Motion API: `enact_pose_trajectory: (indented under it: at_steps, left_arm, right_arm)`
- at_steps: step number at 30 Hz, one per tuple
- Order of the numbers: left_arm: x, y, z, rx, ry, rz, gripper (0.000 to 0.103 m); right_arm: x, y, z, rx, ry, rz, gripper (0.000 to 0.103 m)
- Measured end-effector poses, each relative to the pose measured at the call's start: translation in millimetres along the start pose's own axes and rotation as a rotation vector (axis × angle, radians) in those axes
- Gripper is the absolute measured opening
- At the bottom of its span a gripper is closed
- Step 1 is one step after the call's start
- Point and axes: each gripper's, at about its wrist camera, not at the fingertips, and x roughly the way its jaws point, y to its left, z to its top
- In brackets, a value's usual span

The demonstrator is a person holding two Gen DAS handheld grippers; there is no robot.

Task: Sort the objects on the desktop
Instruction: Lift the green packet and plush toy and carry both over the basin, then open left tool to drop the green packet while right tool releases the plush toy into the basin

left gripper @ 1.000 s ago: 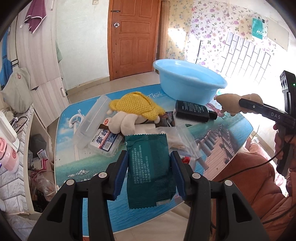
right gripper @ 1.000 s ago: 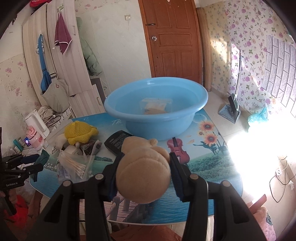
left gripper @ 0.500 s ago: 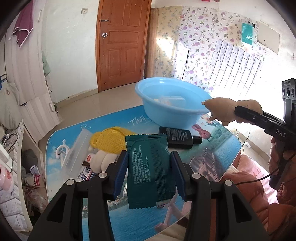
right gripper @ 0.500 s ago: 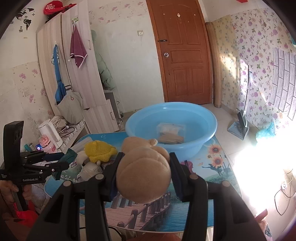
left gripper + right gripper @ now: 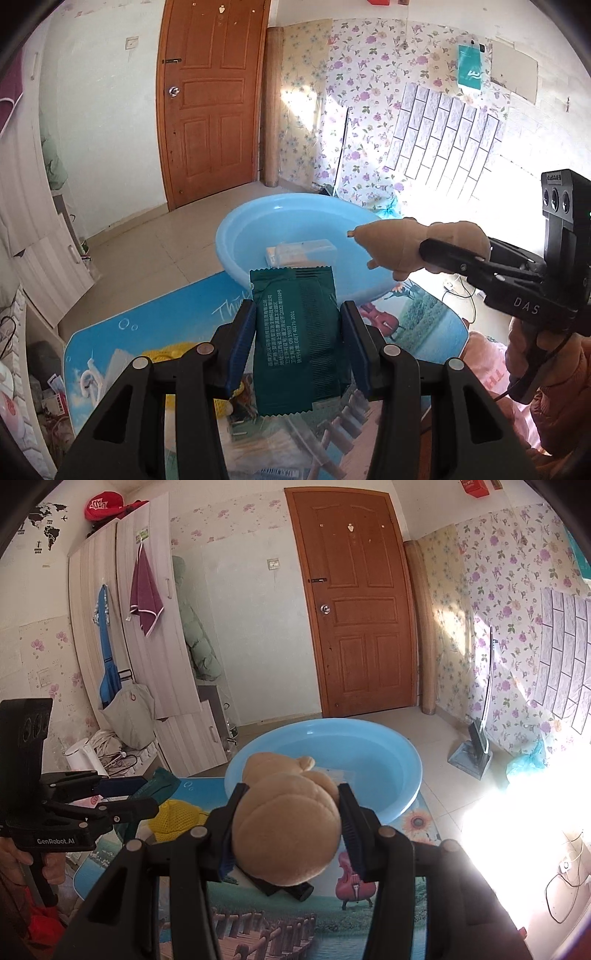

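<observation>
Basin (image 5: 236,236) on the table's (image 5: 155,314) far end, a packet (image 5: 303,251) inside; door (image 5: 210,99) behind.

Dark green packet (image 5: 295,332); tan plush toy (image 5: 286,830); light blue basin (image 5: 369,757)

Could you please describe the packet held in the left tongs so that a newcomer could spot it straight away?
Start at the blue basin on the picture-printed table. Just in front of it, the left tongs clamp a flat sachet. It alone is dark green, with pale printed text and crimped ends.
</observation>
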Motion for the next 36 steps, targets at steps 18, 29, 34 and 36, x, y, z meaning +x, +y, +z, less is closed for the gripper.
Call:
enact_pose_trajectory:
  at_steps: [18, 29, 34, 36]
  left_arm:
    - [84.2, -14.7, 27.5, 0.021, 0.08, -0.01, 0.046]
    - [112.3, -18.3, 27.2, 0.025, 0.115, 0.011, 0.064]
    - [102.2, -15.1, 24.2, 0.021, 0.104, 0.015, 0.066]
    - [96.3, -13.5, 20.8, 0.02, 0.106, 0.018, 0.066]
  right_arm:
    - [54.0, -42.9, -12.2, 0.068, 0.057, -0.013, 0.047]
    - [66.0, -50.1, -15.4, 0.086, 0.053, 0.011, 0.047]
    - [72.4, -50.1, -15.5, 0.101, 0.076, 0.013, 0.049]
    - [71.7, -47.6, -16.5, 0.1, 0.084, 0.021, 0.049]
